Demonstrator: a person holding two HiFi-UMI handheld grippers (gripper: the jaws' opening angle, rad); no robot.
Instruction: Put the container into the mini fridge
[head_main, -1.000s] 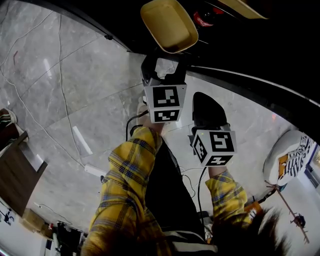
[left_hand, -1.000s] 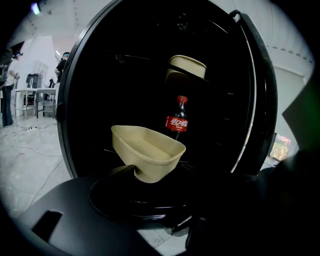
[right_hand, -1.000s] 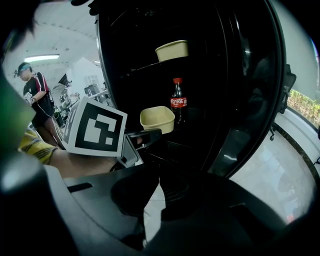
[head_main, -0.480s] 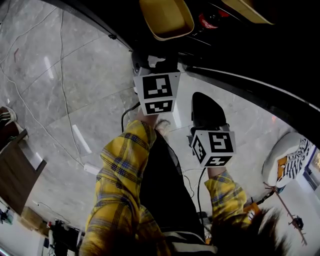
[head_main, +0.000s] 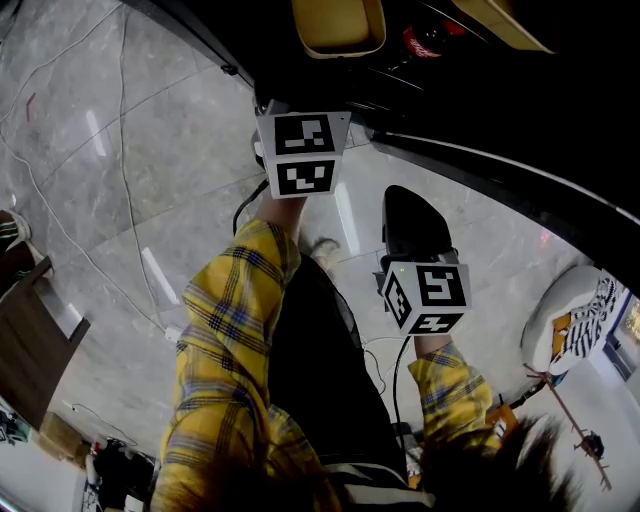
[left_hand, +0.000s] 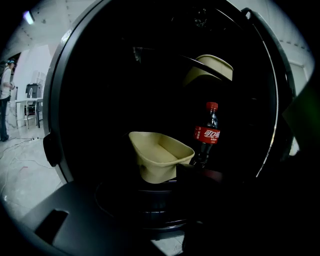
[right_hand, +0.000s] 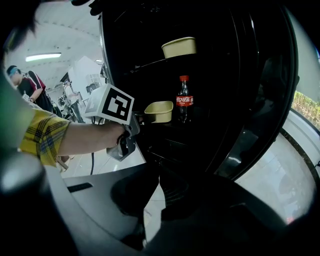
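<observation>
The tan container (head_main: 340, 25) (left_hand: 160, 155) hangs tilted inside the dark mini fridge (left_hand: 65, 100), just above the lower shelf. My left gripper (head_main: 318, 82) (right_hand: 137, 119) reaches in from the front and is shut on the container's (right_hand: 159, 111) near rim. Its jaws are dark, and only one shows against the rim in the left gripper view. My right gripper (head_main: 410, 215) (right_hand: 159, 182) hangs back over the floor in front of the fridge. Its tips seem to meet, with nothing between them.
A cola bottle (left_hand: 207, 132) (right_hand: 183, 102) stands right beside the container. A second tan container (right_hand: 179, 47) sits on the shelf above. The open fridge door (right_hand: 260, 100) is at the right. Cables (head_main: 100, 200) cross the marble floor, and a person (right_hand: 30, 85) stands far left.
My left gripper has pushed forward with the container, which has gone deeper into the fridge and now shows only partly at the head view's top edge. The right gripper has stayed put.
</observation>
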